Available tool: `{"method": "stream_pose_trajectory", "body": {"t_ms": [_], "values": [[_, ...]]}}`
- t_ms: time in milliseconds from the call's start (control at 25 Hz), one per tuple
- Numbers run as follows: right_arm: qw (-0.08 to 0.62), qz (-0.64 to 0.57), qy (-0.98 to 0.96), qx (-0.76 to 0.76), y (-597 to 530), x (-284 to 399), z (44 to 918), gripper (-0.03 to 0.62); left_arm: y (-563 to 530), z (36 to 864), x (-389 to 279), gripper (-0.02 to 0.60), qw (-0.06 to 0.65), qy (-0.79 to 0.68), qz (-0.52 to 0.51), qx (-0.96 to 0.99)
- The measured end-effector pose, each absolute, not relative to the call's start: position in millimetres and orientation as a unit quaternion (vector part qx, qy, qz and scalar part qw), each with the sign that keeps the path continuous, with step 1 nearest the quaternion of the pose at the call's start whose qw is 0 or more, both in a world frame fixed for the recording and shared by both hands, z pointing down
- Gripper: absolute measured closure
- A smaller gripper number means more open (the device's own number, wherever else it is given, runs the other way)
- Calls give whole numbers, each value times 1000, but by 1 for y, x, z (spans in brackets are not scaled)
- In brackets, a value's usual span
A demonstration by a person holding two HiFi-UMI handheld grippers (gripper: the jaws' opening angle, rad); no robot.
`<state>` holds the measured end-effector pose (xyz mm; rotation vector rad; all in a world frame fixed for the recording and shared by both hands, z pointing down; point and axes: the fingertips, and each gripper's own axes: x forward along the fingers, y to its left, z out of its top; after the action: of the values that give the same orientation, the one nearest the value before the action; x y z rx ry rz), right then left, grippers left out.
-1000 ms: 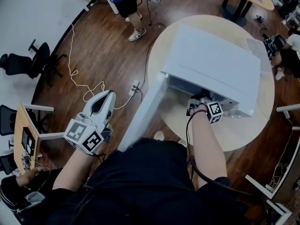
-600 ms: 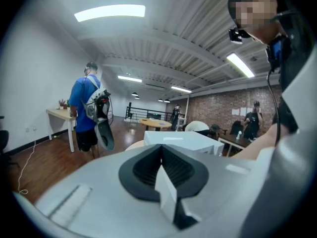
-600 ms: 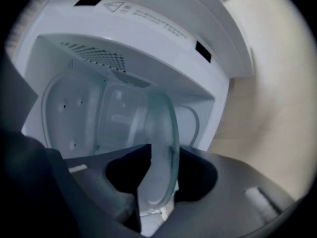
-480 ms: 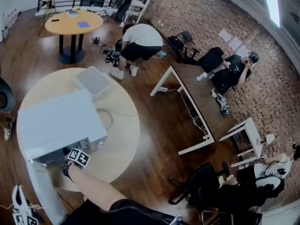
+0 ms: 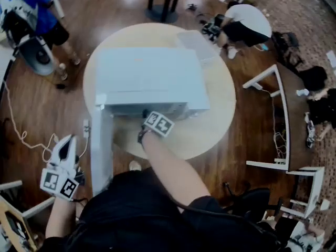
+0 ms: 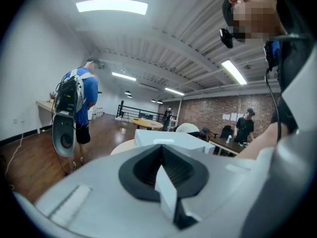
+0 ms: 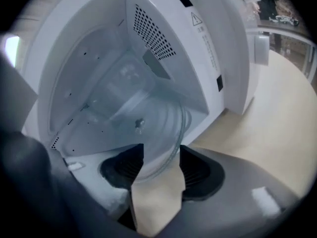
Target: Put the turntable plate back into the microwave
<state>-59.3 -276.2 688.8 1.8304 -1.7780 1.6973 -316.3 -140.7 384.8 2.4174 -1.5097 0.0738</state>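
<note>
The right gripper [image 7: 161, 157] is at the mouth of the microwave [image 5: 147, 77], the same place as a second ago, but now its jaws are opening. They stand wide, and the near rim of the plate [image 7: 148, 118] is between them without a pad pressing on it. I judge from this that the plate is being let go, so the main step of the task is almost done. What remains is to draw the gripper back without pulling the rim along. The plate lies just ahead of this gripper, inside the cavity, and only its near edge reaches out between the jaws. If it sits correctly on its centre I cannot tell; it looks a little tilted toward the gripper. The plate is clear glass, round, with a raised rim, faint rings and a small knob in the middle, so it should be smooth and slippery. The cavity is white and glossy, with a field of small holes [image 7: 153, 33] on the wall to the upper right of the gripper. The door [image 5: 101, 151] hangs open at the gripper's left, a flat white panel. The round table [image 5: 215, 104] under the gripper is pale and matt. The left gripper [image 6: 159, 165] is well apart from the microwave, its jaws together and nothing in them.
</note>
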Motion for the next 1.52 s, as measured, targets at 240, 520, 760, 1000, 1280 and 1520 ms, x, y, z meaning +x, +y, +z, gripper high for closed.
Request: {"method": "stream_pose_trajectory", "body": {"t_ms": [240,520,760,1000,1280,1520], "values": [[-7,531,-599,599,-273,-27,667,370,-130,383,-325,574,164,-536,13,828],[-24,479,-761,438,-226,-45,607,447,-133,381,-301,574,168,-531,6,831],[-49,312,-857,406,-181,26,500,590,-136,393,-231,574,191,-484,-18,854],[-9,151,-879,453,-185,38,459,592,-170,431,-179,574,221,-427,-22,876],[-33,201,-839,504,-190,77,503,592,-198,459,-140,574,226,-391,-3,892],[-50,207,-830,515,-201,95,515,592,-216,468,-138,575,213,-394,-1,894]]}}
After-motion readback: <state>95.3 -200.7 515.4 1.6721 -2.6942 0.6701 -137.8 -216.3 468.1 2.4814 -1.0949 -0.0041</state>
